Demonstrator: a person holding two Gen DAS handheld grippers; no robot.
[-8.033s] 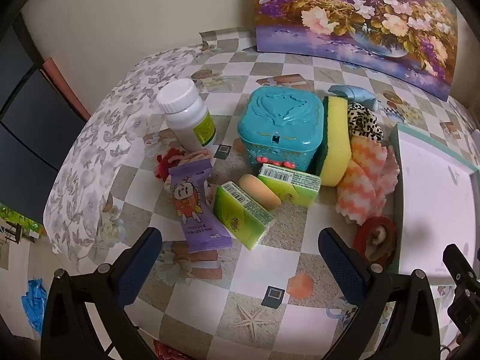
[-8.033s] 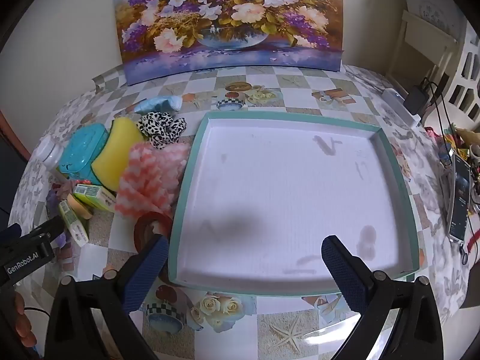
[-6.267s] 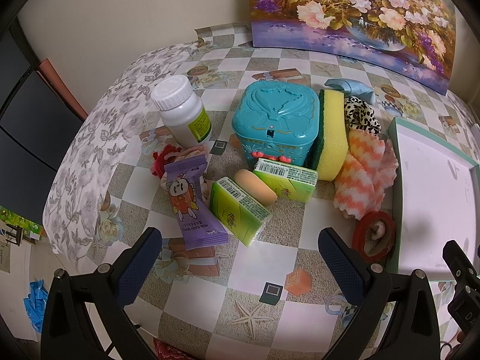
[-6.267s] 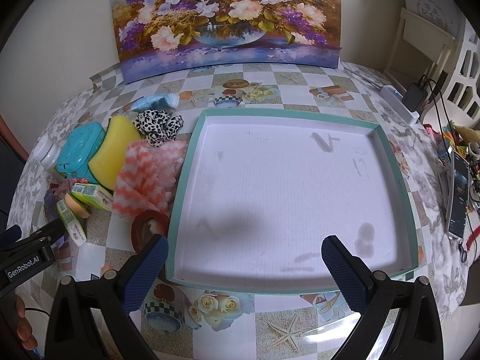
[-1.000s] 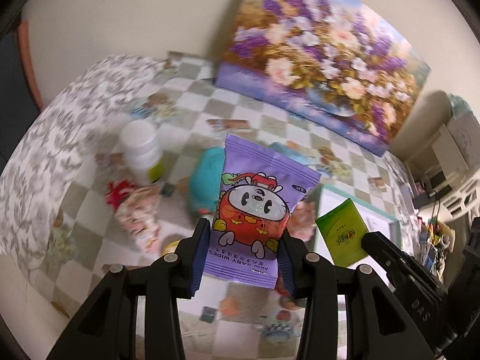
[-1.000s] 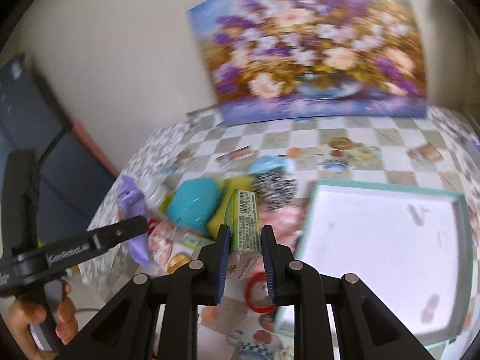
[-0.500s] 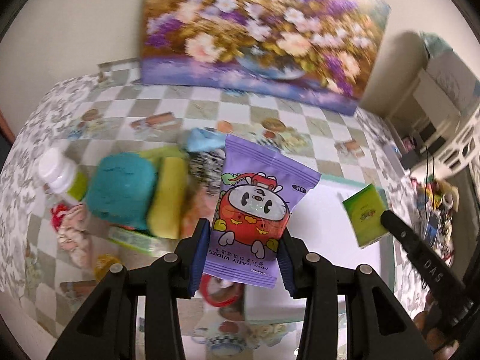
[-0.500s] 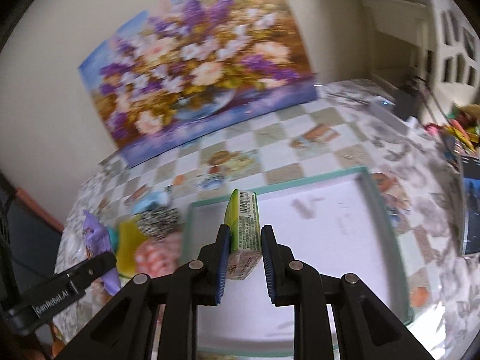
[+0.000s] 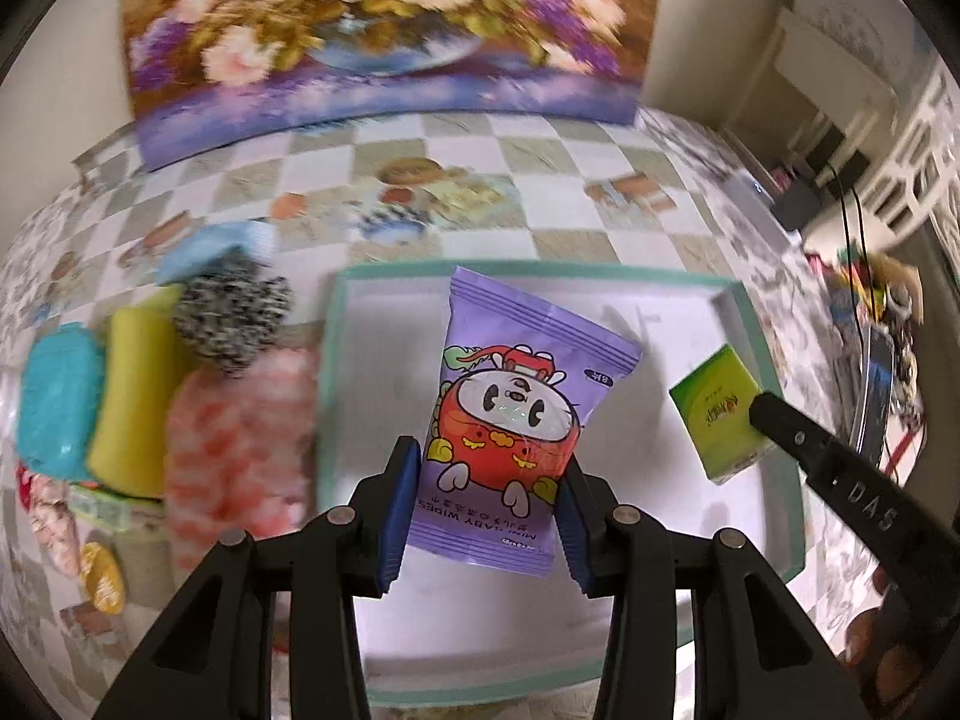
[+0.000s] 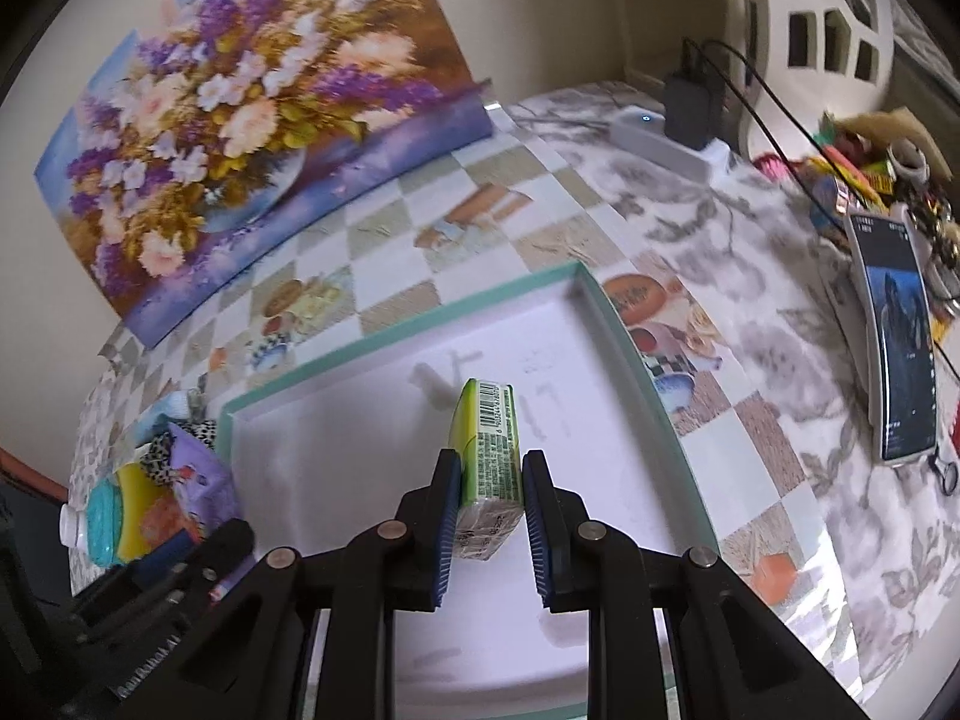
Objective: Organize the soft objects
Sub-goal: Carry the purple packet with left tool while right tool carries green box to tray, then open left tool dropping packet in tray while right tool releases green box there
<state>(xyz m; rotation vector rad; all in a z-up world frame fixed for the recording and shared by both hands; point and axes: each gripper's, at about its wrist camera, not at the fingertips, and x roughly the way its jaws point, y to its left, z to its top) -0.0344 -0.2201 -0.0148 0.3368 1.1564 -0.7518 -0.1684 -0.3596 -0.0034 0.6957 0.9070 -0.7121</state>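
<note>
My left gripper (image 9: 483, 513) is shut on a purple baby-wipes packet (image 9: 510, 414) and holds it above the white tray with a teal rim (image 9: 384, 360). My right gripper (image 10: 489, 507) is shut on a green tissue pack (image 10: 487, 444), also above the tray (image 10: 624, 336). The green pack (image 9: 717, 411) and right gripper show at the right of the left wrist view. The purple packet (image 10: 195, 480) shows at the left of the right wrist view.
Left of the tray lie a pink-and-white cloth (image 9: 240, 432), a yellow sponge (image 9: 135, 390), a teal box (image 9: 57, 390), a spotted scrunchie (image 9: 231, 312) and a second green pack (image 9: 114, 504). A flower painting (image 10: 240, 120) stands behind. A phone (image 10: 903, 348) and clutter lie right.
Both grippers have carried their packs rightward from the pile to over the tray and lower towards it. Eight seconds ago both were open and empty.
</note>
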